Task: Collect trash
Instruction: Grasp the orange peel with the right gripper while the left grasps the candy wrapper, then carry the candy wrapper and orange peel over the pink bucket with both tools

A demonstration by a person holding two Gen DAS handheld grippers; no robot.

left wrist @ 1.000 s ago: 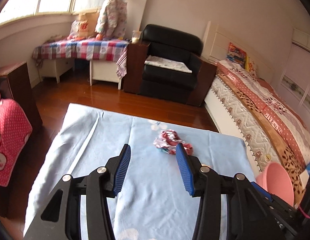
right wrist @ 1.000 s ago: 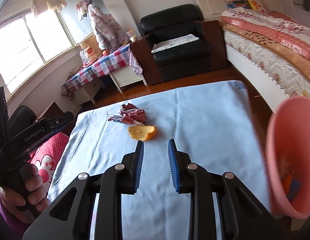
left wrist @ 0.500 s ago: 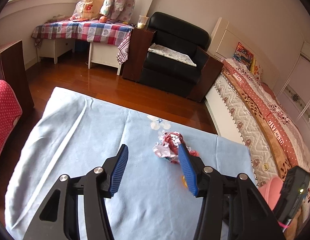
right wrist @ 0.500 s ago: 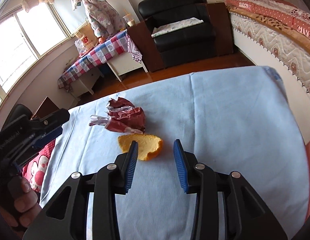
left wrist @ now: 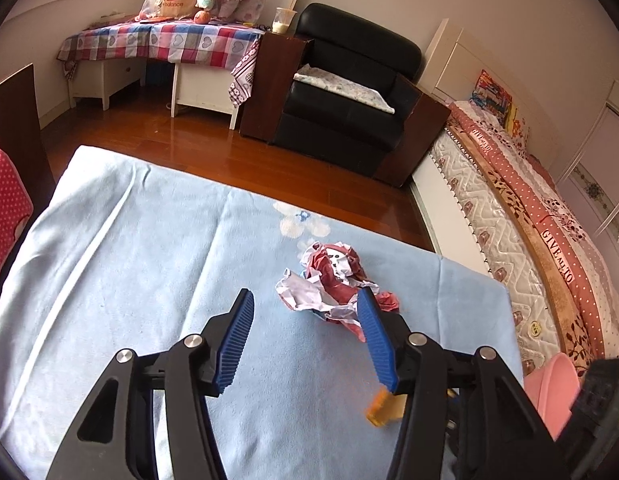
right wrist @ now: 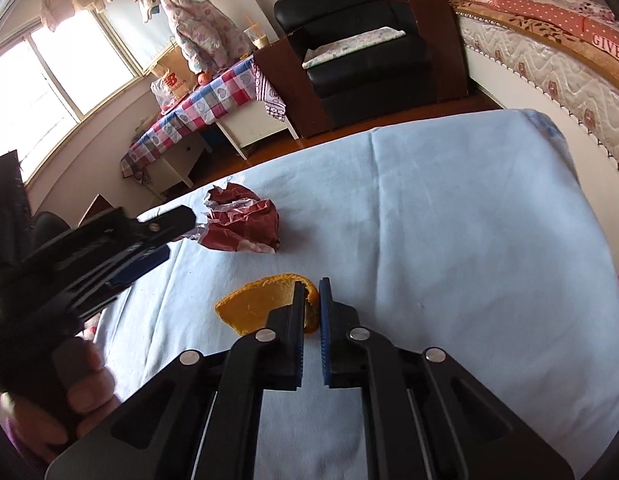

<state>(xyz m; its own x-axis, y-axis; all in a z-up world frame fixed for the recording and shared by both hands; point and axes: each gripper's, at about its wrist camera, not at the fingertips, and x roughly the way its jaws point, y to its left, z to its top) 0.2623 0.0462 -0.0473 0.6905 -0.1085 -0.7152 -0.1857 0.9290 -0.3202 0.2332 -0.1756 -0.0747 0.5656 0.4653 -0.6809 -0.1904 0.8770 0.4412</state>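
Observation:
A crumpled red and white wrapper (left wrist: pixel 333 280) lies on the light blue cloth (left wrist: pixel 129 272); it also shows in the right wrist view (right wrist: pixel 241 224). My left gripper (left wrist: pixel 305 312) is open, its fingers just short of the wrapper, the right finger beside it. An orange peel (right wrist: pixel 261 304) lies in front of my right gripper (right wrist: pixel 310 292), whose jaws are closed on the peel's right edge. The peel also shows blurred in the left wrist view (left wrist: pixel 383 412). The left gripper is also visible in the right wrist view (right wrist: pixel 149 244).
A pink bin (left wrist: pixel 553 388) stands at the table's right edge. Beyond the table are a black armchair (left wrist: pixel 349 108), a bed (left wrist: pixel 529 220) on the right, a checked-cloth table (left wrist: pixel 161 44) and a red dotted chair (left wrist: pixel 5 216) at left.
Both grippers moved forward and down toward the trash. The right gripper closed from open onto the orange peel. The left gripper stayed open and came up to the wrapper.

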